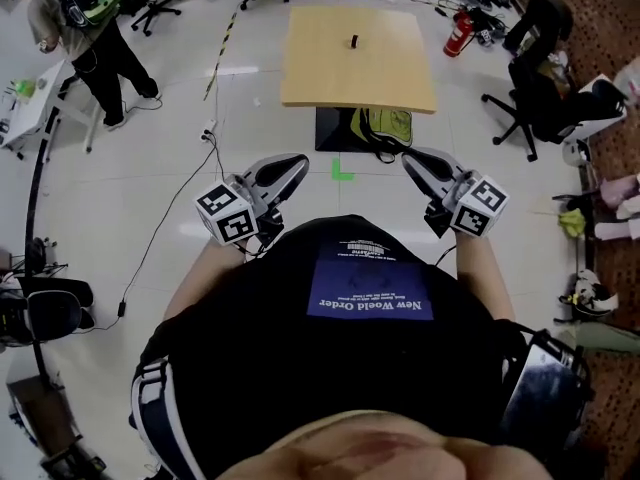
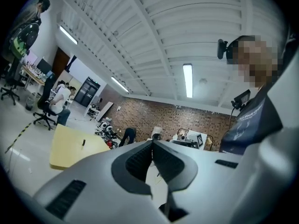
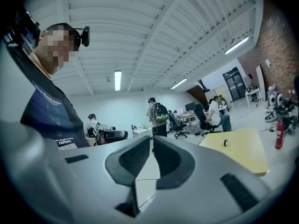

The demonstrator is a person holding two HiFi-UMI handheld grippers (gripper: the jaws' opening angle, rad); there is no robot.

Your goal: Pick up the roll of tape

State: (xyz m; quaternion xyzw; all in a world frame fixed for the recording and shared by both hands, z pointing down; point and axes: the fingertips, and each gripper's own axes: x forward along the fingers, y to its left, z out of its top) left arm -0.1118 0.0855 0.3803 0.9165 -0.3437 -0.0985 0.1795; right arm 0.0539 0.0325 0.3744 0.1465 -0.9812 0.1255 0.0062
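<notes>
The roll of tape (image 1: pixel 353 41) is a small dark ring on the pale wooden tabletop (image 1: pixel 310 78). In the head view it sits at 12 o'clock from the person, a little past the tabletop's middle and well apart from both hands. In the right gripper view it appears to stand on its edge, with the hole facing sideways.

The left hand-held gripper (image 1: pixel 292 162) is held close to the body at about 11 o'clock. Its jaws are pressed together with nothing between them. The right hand-held gripper (image 1: pixel 412 156), at about 1 o'clock, is likewise closed and empty.

The roll looks light and stiff, so it should need little force and is unlikely to deform. Standing on edge, it would probably roll or tip if nudged. The safest hold is likely across its two flat faces, or with one jaw through the hole and the other on the outer band. The jaws would have to open before reaching it.
</notes>
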